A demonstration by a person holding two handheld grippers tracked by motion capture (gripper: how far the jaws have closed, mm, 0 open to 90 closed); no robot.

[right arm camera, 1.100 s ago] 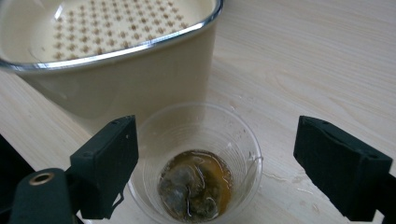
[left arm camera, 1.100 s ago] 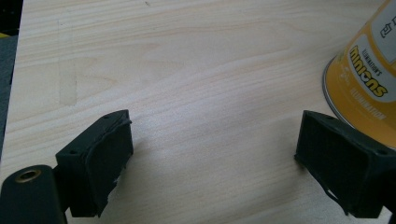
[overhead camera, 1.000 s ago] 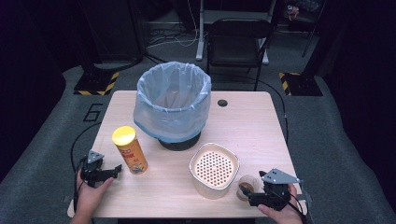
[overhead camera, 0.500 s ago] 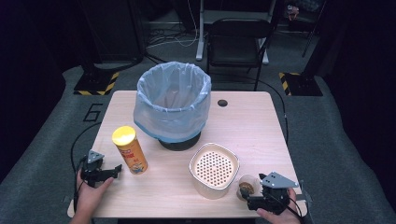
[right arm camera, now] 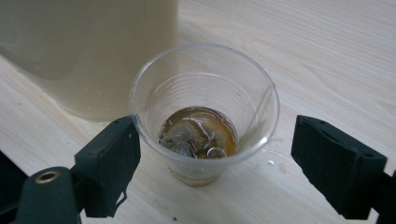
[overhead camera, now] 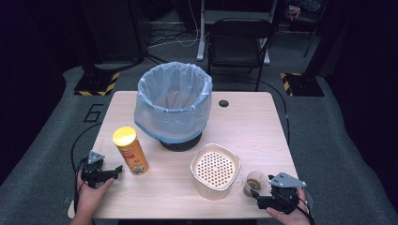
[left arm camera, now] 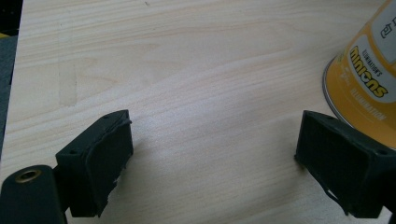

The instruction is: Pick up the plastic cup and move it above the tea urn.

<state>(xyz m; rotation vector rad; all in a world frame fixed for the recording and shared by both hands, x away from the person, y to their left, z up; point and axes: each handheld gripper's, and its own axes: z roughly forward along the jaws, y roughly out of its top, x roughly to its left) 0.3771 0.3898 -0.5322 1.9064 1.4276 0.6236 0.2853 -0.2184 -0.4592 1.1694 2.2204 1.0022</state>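
Bare table [overhead camera: 263,126] lay open right of the lined bin [overhead camera: 172,105]; the perforated container [overhead camera: 215,169] crowded the cup [overhead camera: 254,182], and the yellow can [overhead camera: 130,150] blocked the left gripper [overhead camera: 112,172].

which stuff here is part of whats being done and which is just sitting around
In the job: plastic cup of brown liquid and ice, standing between the open right gripper jaws.

Lying about: yellow chip can, lined bin, perforated-lid container.

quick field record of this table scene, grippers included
right gripper: open, jaws just closing a little, either side of the plastic cup, right jaw apart from it
cup contents: brown liquid with ice
left gripper: open, nothing between jaws, beside yellow chip can
centre: cream perforated-lid container
back: bin with blue liner
surface: wooden table
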